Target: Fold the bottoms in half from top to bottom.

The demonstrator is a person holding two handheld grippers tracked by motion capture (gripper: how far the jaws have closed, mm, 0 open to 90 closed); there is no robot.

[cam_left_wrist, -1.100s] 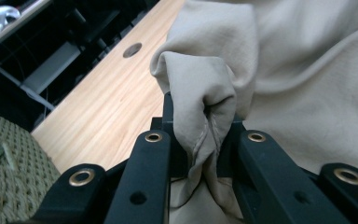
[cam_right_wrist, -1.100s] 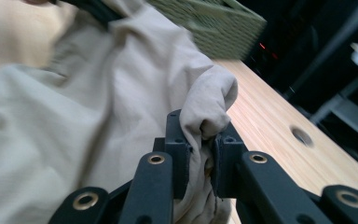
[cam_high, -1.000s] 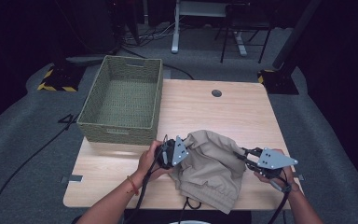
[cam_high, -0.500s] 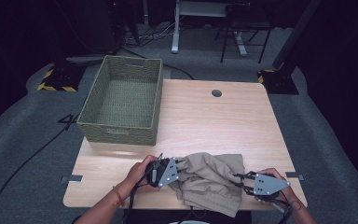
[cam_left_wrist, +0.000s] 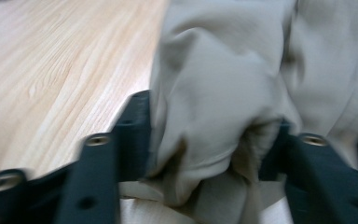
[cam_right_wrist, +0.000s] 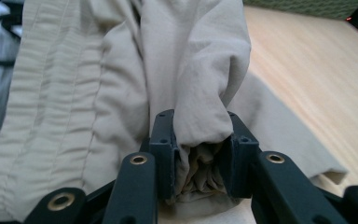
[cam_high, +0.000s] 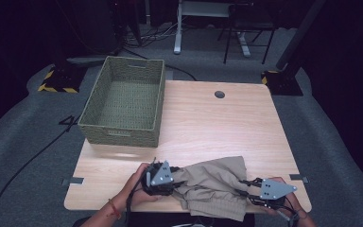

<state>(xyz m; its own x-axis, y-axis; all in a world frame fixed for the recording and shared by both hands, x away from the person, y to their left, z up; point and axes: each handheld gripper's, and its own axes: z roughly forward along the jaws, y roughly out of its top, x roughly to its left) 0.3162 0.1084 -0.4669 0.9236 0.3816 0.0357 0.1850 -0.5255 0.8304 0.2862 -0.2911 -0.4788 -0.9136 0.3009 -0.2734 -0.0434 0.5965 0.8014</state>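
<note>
Both hand-held grippers, left (cam_high: 174, 179) and right (cam_high: 244, 187), clamp the khaki garment (cam_high: 215, 184) at the bench's (cam_high: 208, 127) near edge; basket (cam_high: 125, 101) empty, stowing remains.

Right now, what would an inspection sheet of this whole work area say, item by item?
Surface: light wooden table, round hole near the far edge.
Job's things: beige garment bunched at the near edge, partly overhanging; green woven basket empty, at the far left corner.
Clutter: nothing seen.
Grippers: left gripper and right gripper each have their jaws clamped on a fold of the garment.
Cables: black cable across the floor at left.
Surroundings: grey carpet, desk legs behind, dark room.
</note>
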